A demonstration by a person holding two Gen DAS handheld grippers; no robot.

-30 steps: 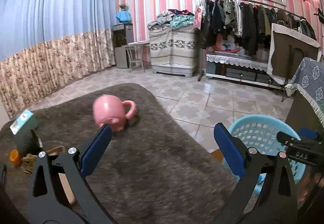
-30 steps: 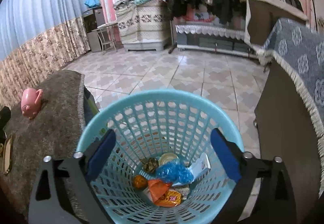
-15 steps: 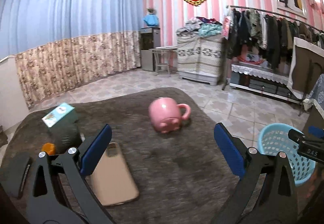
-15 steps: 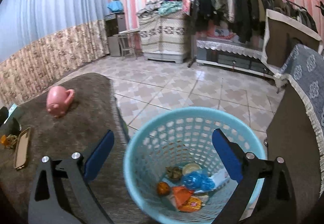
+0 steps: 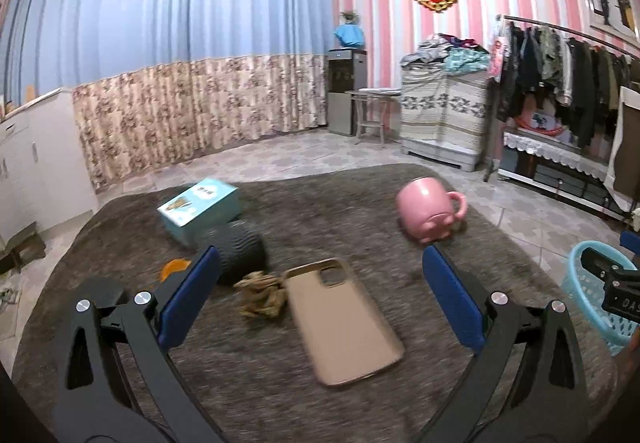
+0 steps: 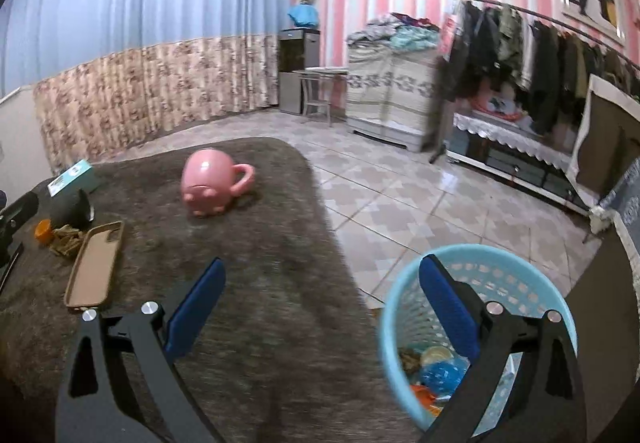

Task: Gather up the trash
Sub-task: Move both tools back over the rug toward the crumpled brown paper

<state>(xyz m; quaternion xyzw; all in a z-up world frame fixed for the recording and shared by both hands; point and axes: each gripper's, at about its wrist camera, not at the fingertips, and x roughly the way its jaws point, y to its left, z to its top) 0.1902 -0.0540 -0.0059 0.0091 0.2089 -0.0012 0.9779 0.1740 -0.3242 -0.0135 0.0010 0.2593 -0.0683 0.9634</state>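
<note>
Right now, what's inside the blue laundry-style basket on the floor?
The basket holds trash: a blue crumpled wrapper, something orange, a round pale lid. The right gripper finger covers the rest.

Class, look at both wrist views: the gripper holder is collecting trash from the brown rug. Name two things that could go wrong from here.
1. The crumpled brown scrap lies touching the phone case and beside the dark ribbed ball; the open left gripper might snag either by mistake.
2. The blue basket stands off the rug's edge, so a carried scrap might drop short onto the tiles.
</note>
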